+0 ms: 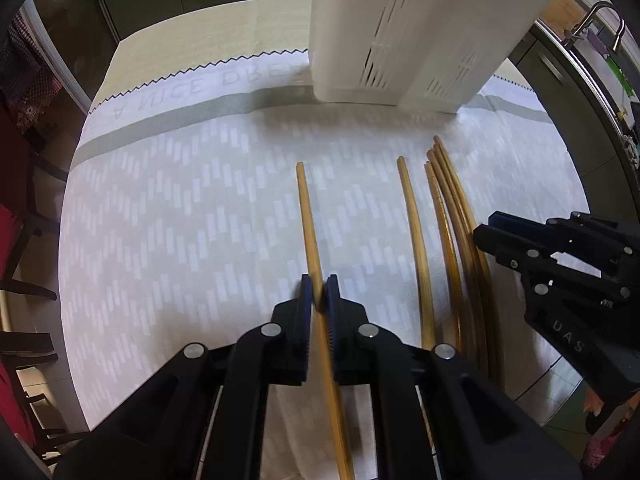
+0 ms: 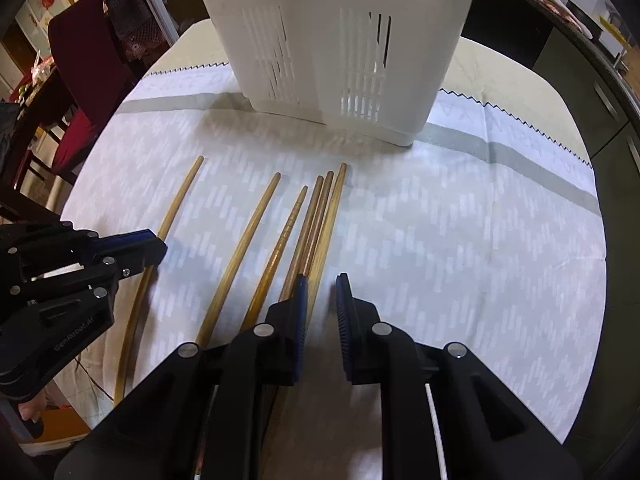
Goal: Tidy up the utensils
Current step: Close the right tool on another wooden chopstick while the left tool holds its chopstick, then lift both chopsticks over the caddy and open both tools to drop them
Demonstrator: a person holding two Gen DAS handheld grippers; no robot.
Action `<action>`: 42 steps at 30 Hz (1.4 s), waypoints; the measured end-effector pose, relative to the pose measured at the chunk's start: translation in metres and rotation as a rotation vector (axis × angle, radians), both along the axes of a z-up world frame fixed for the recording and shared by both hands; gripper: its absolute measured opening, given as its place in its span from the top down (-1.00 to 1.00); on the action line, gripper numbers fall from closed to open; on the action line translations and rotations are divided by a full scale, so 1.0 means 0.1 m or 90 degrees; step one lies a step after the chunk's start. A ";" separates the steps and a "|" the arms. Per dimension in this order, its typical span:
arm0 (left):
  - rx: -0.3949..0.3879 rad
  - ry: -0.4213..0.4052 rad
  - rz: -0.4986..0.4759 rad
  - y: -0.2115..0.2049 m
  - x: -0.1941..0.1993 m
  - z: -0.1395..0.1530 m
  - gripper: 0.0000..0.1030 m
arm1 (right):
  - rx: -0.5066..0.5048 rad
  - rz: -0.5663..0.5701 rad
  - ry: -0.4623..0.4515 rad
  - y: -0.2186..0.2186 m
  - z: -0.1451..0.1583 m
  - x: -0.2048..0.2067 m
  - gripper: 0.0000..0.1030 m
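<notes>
Several wooden chopsticks lie side by side on a white patterned cloth (image 1: 180, 220). My left gripper (image 1: 320, 292) is shut on a single chopstick (image 1: 306, 208) that lies apart on the left; it also shows in the right wrist view as the left gripper (image 2: 158, 246) on that chopstick (image 2: 180, 200). My right gripper (image 2: 322, 286) stands narrowly open low over the bundle of chopsticks (image 2: 316, 208). The bundle's rightmost stick (image 2: 334, 208) runs into the gap beside the left pad, clear of the right pad. The right gripper (image 1: 486, 232) sits at the bundle's (image 1: 452, 220) right edge.
A tall white slotted utensil holder (image 1: 400, 40) (image 2: 340, 40) stands at the far side of the cloth, beyond the stick tips. One more loose chopstick (image 1: 416, 248) lies between the held one and the bundle. A red chair (image 2: 80, 60) stands off the table's left side.
</notes>
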State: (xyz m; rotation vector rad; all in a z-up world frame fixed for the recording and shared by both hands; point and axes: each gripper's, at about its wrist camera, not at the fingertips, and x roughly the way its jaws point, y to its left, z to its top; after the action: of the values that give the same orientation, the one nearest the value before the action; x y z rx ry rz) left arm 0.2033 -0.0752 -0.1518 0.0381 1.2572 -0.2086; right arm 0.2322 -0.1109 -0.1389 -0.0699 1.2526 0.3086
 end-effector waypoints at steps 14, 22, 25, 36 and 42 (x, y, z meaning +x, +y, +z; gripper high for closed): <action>0.006 0.013 -0.014 -0.01 0.01 -0.02 0.85 | -0.033 0.021 0.026 0.09 -0.02 0.07 0.69; 0.015 0.011 -0.014 -0.09 0.06 -0.01 0.85 | -0.024 0.030 0.045 0.18 -0.08 0.18 0.64; 0.014 0.012 -0.018 -0.11 0.07 -0.02 0.85 | -0.029 0.041 0.050 0.14 -0.08 0.16 0.72; -0.025 0.009 -0.020 -0.05 0.07 0.03 0.88 | 0.071 0.008 0.032 -0.30 0.16 0.03 0.85; -0.047 -0.045 -0.032 0.02 -0.03 0.42 0.88 | 0.148 -0.004 -0.046 -0.64 0.63 -0.18 0.85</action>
State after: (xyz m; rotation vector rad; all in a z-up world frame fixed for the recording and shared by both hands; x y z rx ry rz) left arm 0.2001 -0.0731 -0.1095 0.0127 1.1785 -0.2951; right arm 0.2139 -0.1746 -0.0759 0.1217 1.1373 0.4407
